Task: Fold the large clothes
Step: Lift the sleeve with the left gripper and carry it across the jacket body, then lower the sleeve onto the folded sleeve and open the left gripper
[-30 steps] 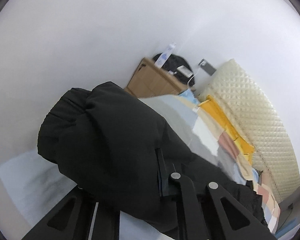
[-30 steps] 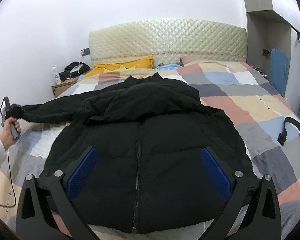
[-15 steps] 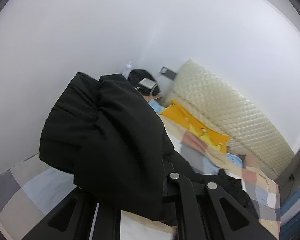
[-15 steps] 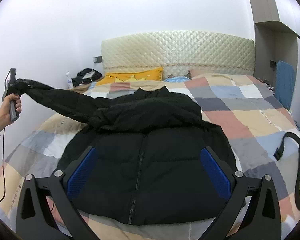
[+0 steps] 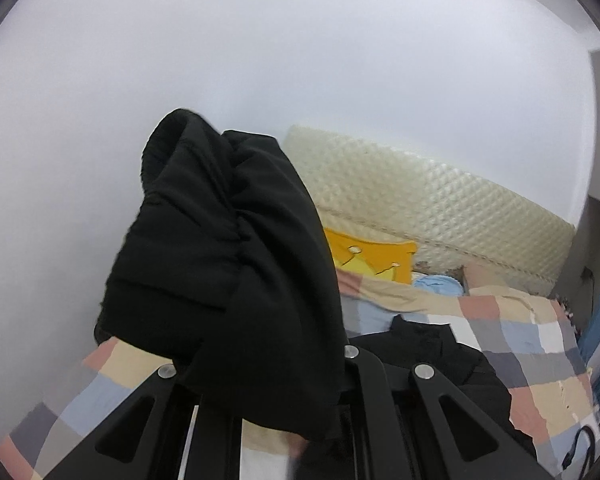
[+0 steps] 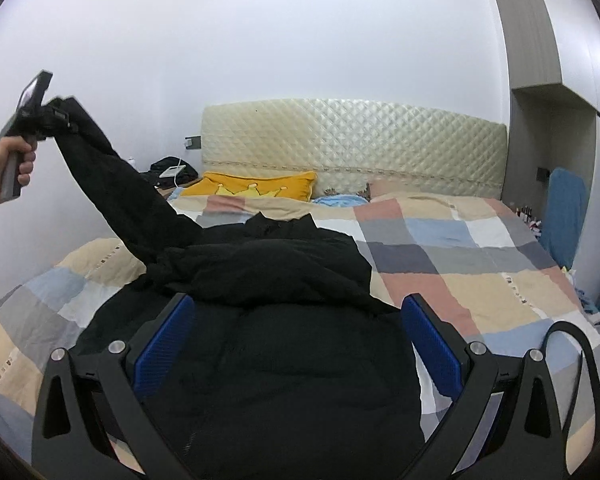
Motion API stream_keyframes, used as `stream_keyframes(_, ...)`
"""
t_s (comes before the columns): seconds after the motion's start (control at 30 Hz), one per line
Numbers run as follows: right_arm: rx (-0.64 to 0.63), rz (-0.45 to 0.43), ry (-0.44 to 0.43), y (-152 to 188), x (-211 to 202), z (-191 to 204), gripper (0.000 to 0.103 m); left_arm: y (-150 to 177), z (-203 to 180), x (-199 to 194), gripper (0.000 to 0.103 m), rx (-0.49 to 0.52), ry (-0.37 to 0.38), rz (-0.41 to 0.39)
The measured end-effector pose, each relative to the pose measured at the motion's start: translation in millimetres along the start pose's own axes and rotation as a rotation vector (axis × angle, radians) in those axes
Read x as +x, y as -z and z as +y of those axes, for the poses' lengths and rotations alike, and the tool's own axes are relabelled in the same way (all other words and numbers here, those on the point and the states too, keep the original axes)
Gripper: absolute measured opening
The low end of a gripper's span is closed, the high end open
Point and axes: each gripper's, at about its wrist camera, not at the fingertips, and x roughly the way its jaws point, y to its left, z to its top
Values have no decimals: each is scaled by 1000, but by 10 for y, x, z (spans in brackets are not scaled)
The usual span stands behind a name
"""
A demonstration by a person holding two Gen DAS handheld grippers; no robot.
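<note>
While its body lies flat on the bed: the black jacket has one sleeve lifted up over the bed's left side.
Left claw: clamped on the sleeve cuff, held in a hand.
Right claw: jaws wide apart, gripping nothing, above the jacket's lower half.
Bed: checked quilt; yellow pillow at its headboard.

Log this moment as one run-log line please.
phase: sleeve fold | left gripper: shut on jacket sleeve, lifted off bed | right gripper: open, empty, above jacket body
</note>
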Motion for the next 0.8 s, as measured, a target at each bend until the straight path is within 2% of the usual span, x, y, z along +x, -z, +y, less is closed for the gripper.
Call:
stream_keyframes(0.2,20,53,-13,114,177,-219,103,66,-910,-97,11,69,71,-14)
stream_keyframes(0.37,54,31,-16,-5,191,-375,103,207,-1699,-39,11,100,160,3)
stream_keyframes(0.5,95,4,-61,-55,202,-477,103,333,-2240,56,11,152,231,12)
stream_keyframes(0.63,101,-30,-94,30,270,-544,103,611,-2831,292,12,174,292,16)
stream_keyframes(0.67,91,-34,-94,59,312,-557,103,693,-2995,374,12,177,312,31)
stream_keyframes(0.7,78,-35,-92,83,352,-568,103,772,-2976,354,12,178,327,42)
stream_keyframes(0.8,66,-41,-81,143,423,-650,103,1090,-3382,700,12,186,394,103)
